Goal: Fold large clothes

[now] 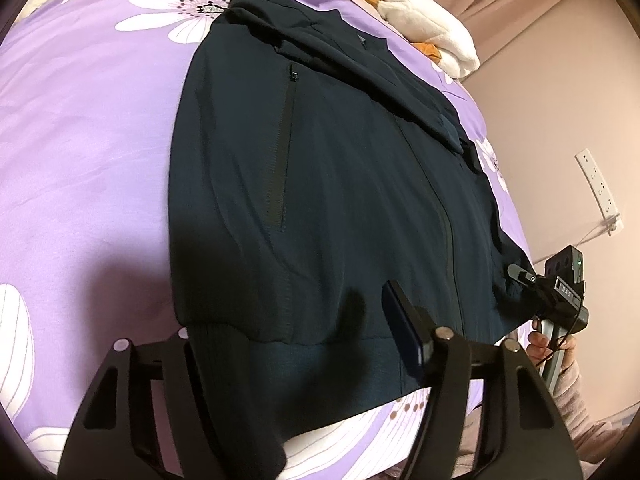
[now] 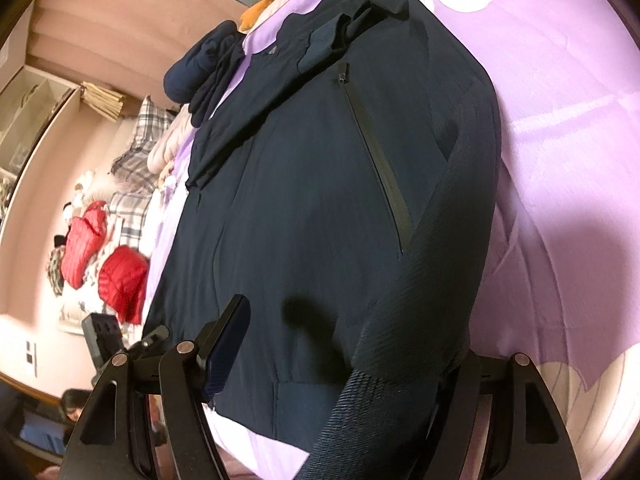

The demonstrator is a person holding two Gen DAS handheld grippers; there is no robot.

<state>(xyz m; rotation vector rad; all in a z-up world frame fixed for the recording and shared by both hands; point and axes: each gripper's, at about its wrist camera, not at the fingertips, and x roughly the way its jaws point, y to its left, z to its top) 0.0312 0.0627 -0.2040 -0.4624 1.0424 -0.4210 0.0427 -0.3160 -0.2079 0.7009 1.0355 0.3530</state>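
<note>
From the left wrist camera we see the dark navy zip-front jacket (image 1: 320, 168) lying flat on the bed's purple duvet with white flower print (image 1: 88, 152), its ribbed hem nearest us and its collar at the far end. Our left hand-held gripper (image 1: 288, 344) is at the hem: the right finger lies on top of the fabric, while the left finger is hidden under the cloth, so the hem sits between widely spread fingers. Only this view shows the right hand-held gripper (image 1: 528, 276) from outside, at the jacket's lower right corner; its tip meets the cloth, but we cannot tell whether it pinches. A white plush toy (image 1: 432, 36) lies at the bed's far edge, and a white power strip (image 1: 598, 188) hangs on the pink wall.

From the right wrist camera we see the same jacket with one ribbed sleeve (image 2: 404, 320) draped down over our right finger, hiding it; the left finger rests on the hem. Only here do we see red padded garments (image 2: 120, 284) and a plaid blanket (image 2: 140, 152) piled beyond the bed. An open shelf unit (image 2: 36, 100) stands against the wall; its contents are too blurred to name.
</note>
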